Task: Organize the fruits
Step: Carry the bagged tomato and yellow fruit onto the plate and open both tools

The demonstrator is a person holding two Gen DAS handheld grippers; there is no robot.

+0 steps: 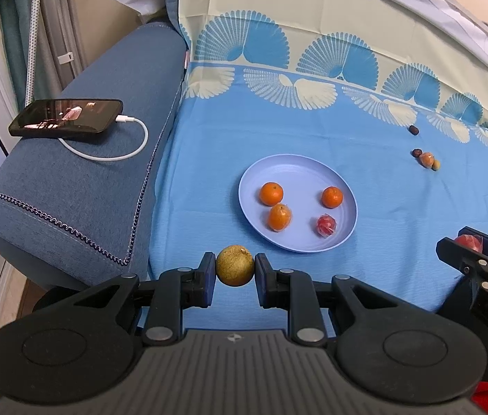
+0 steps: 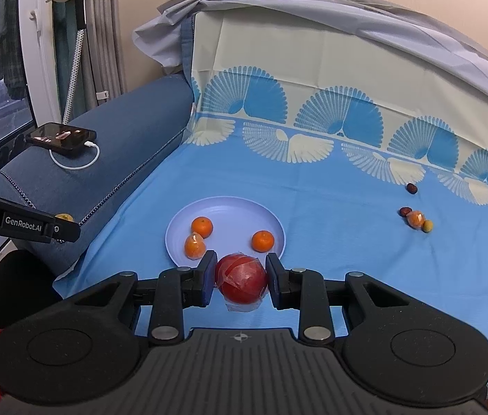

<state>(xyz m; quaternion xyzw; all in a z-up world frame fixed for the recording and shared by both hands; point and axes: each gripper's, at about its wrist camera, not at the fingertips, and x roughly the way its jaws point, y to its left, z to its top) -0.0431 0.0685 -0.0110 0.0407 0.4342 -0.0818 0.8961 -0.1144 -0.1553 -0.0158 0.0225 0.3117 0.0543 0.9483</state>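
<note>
A lilac plate (image 1: 344, 193) (image 2: 230, 207) lies on the blue sheet. It holds three oranges (image 1: 271, 193) (image 2: 202, 226) and a small wrapped red fruit (image 1: 326, 225). My left gripper (image 1: 235, 265) is shut on a yellow-green round fruit (image 1: 235, 265), held just in front of the plate's near rim. My right gripper (image 2: 241, 278) is shut on a large red fruit in clear wrap (image 2: 241, 278), also at the plate's near edge. In the left wrist view the right gripper (image 1: 468, 242) shows at the right edge with the red fruit in it.
Several small fruits (image 1: 427, 159) (image 2: 416, 219) lie loose on the sheet at the far right, one dark one (image 1: 413, 130) farther back. A phone (image 1: 66, 117) with a white charging cable rests on the blue sofa arm (image 1: 88, 180) to the left. A sheet-draped backrest rises behind.
</note>
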